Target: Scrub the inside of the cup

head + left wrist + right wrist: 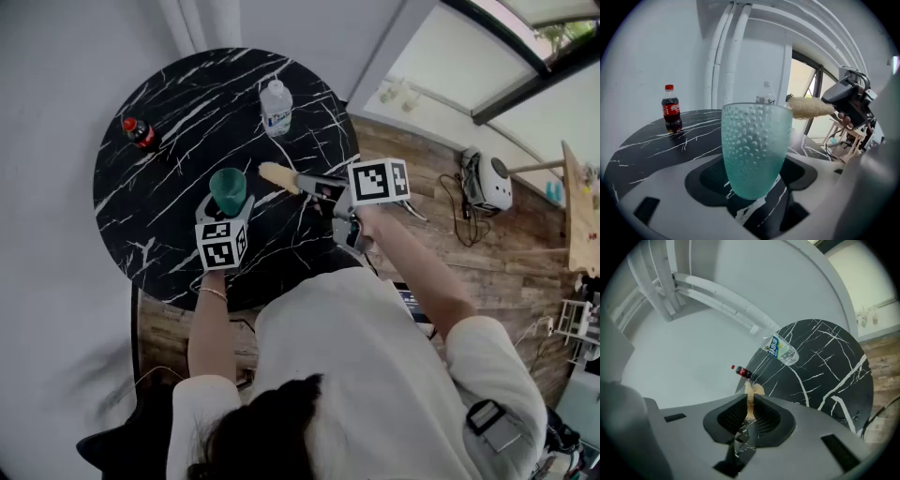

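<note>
A teal dimpled cup (pixel 228 190) (pixel 755 150) stands upright over the black marble table (pixel 169 122). My left gripper (pixel 225 217) (pixel 757 187) is shut on its lower part. A tan loofah-like scrubber (pixel 278 176) (pixel 808 107) (pixel 750 397) sticks out sideways from my right gripper (pixel 314 186) (pixel 750 416), whose jaws are shut on its thin handle end. The scrubber's tip hangs just right of the cup's rim, outside the cup.
A small cola bottle (pixel 141 133) (pixel 671 109) (pixel 742 372) stands at the table's far left. A clear water bottle (pixel 276 108) (pixel 766 93) (pixel 780 350) stands at its far side. Wooden floor (pixel 441 244) with a white device (pixel 487 180) lies to the right.
</note>
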Demonstrator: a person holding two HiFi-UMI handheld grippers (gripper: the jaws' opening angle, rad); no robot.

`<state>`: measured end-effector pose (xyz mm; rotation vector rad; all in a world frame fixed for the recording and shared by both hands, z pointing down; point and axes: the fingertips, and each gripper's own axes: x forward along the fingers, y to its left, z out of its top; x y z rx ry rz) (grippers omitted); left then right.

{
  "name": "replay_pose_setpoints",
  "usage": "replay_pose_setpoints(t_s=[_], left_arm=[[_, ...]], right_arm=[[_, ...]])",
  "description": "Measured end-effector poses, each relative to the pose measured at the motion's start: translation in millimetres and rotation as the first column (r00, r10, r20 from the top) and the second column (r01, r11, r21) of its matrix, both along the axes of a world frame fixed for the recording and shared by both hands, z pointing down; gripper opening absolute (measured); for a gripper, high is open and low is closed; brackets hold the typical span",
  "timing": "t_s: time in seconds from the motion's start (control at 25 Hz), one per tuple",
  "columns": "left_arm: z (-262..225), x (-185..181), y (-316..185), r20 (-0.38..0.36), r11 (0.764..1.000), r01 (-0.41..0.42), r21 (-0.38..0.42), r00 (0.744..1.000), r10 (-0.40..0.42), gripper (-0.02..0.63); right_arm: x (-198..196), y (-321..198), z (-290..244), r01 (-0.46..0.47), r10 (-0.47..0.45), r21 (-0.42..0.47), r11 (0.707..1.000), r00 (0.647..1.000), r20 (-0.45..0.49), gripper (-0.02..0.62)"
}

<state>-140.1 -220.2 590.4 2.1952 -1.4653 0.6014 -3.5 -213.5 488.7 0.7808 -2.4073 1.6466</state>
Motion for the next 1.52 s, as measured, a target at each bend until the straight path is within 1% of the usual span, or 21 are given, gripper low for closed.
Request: replay_pose_setpoints(t_s=[0.12, 0.32, 0.6, 0.76, 0.88, 0.96, 1.08, 1.2, 1.36, 1.4, 1.44, 1.52], left_arm=[[5.7, 0.3, -5.1, 0.0, 1.0, 0.014, 0.004, 1.0, -0.014, 0.342], [18.6, 2.6, -3.4, 0.028, 1.0, 0.005, -0.006, 1.0, -0.005, 0.342], [22.5, -3.0, 2.2, 0.018, 0.999, 0.026, -0.018, 0.999, -0.026, 0.342], [26.4, -4.8, 7.0, 0.02, 0.998, 0.017, -0.056, 1.0, -0.016, 0.342], [31.6, -9.2, 11.0, 0.038, 0.994, 0.033, -0.107, 0.999, -0.029, 0.342], [33.0, -10.6, 13.4, 0.032, 0.99, 0.047, -0.135, 0.999, -0.043, 0.347], [28.4, -15.3, 19.4, -0.004, 0.988, 0.062, -0.143, 0.998, -0.063, 0.351], [23.4, -15.9, 30.7, -0.051, 0.987, 0.069, -0.144, 0.996, -0.077, 0.357], [27.1, -25.0, 62.6, -0.069, 0.979, 0.071, -0.19, 0.994, -0.085, 0.357], [27.0, -25.0, 69.3, -0.088, 0.977, 0.07, -0.2, 0.992, -0.089, 0.356], [25.6, -22.9, 75.7, -0.126, 0.976, 0.062, -0.21, 0.988, -0.09, 0.356], [19.5, -16.1, 89.0, -0.228, 0.973, 0.025, -0.23, 0.97, -0.079, 0.356]], right_arm=[[8.8, 0.1, 5.8, -0.021, 0.021, -0.01, 1.0, 1.0, -0.013, 0.058], [19.0, -3.6, 8.1, -0.048, 0.048, -0.016, 0.999, 0.999, -0.017, 0.058], [21.3, -8.1, 4.8, -0.057, 0.057, 0.001, 0.998, 0.998, -0.011, 0.058], [19.8, -9.9, 10.2, -0.06, 0.06, -0.009, 0.998, 0.998, -0.01, 0.058], [15.3, -8.5, 17.5, -0.03, 0.03, -0.001, 1.0, 0.999, -0.043, 0.058], [14.5, -9.6, 21.6, -0.022, 0.022, 0.0, 1.0, 0.998, -0.058, 0.058], [10.8, -11.2, 26.2, -0.001, 0.0, -0.004, 1.0, 0.998, -0.068, 0.058], [10.3, -13.8, 26.7, 0.043, -0.042, 0.017, 0.999, 0.994, -0.105, 0.058], [5.5, -13.0, 30.9, 0.097, -0.093, 0.026, 0.995, 0.986, -0.136, 0.058], [5.9, -13.7, 33.1, 0.109, -0.103, 0.03, 0.994, 0.983, -0.151, 0.058], [6.7, -14.6, 35.5, 0.121, -0.113, 0.037, 0.992, 0.979, -0.17, 0.058], [6.2, -15.5, 42.3, 0.144, -0.129, 0.056, 0.988, 0.97, -0.207, 0.058]])
